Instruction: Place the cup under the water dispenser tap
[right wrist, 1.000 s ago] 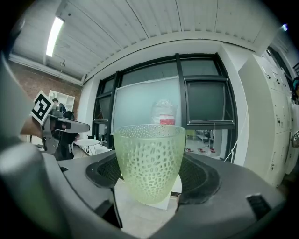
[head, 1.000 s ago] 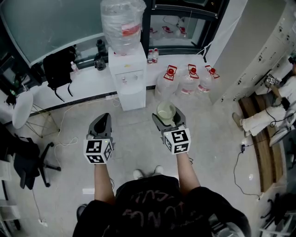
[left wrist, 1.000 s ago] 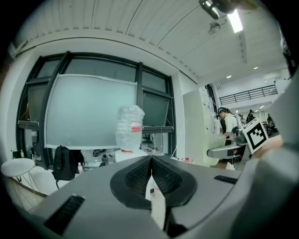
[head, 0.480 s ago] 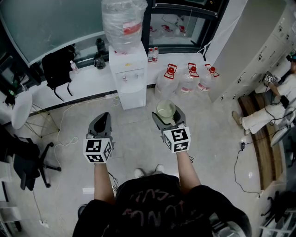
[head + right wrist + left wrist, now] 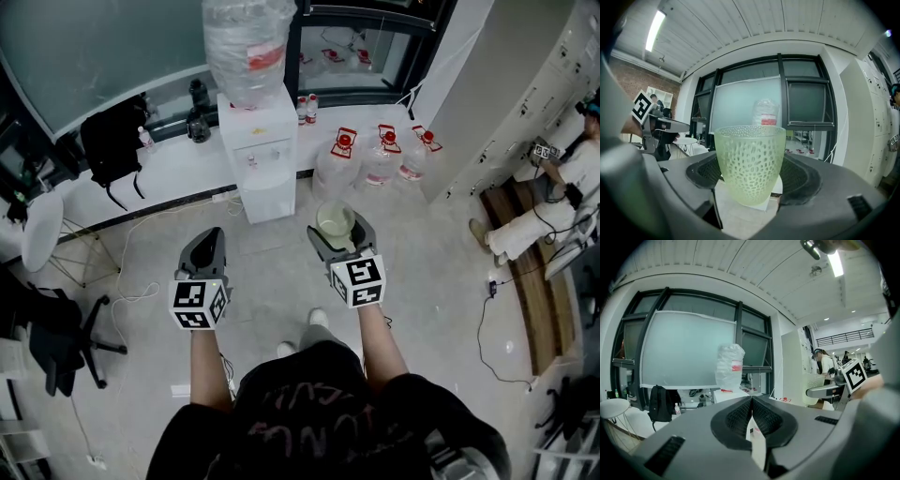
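A pale green dimpled glass cup [image 5: 750, 161] stands upright between the jaws of my right gripper [image 5: 751, 180], which is shut on it. From the head view the cup [image 5: 336, 223] sits at the front of the right gripper [image 5: 339, 241], a short way right of and nearer than the white water dispenser [image 5: 258, 155]. The dispenser carries a clear bottle [image 5: 247, 47] on top and appears small and far in both gripper views, as the dispenser [image 5: 729, 392] and the bottle [image 5: 765, 114]. My left gripper [image 5: 206, 251] is shut and holds nothing, its jaws meeting at the left gripper [image 5: 751, 416].
Three large water jugs [image 5: 380, 157] with red caps stand on the floor right of the dispenser. A black backpack [image 5: 111, 141] leans on the low white ledge [image 5: 178, 159] at left. A white chair [image 5: 42, 220] and black chair [image 5: 56, 333] stand at left. A seated person [image 5: 562, 187] is at far right.
The view has drifted slightly and the person's feet have shifted, one stepping forward. Both grippers keep their pose; the cup stays held.
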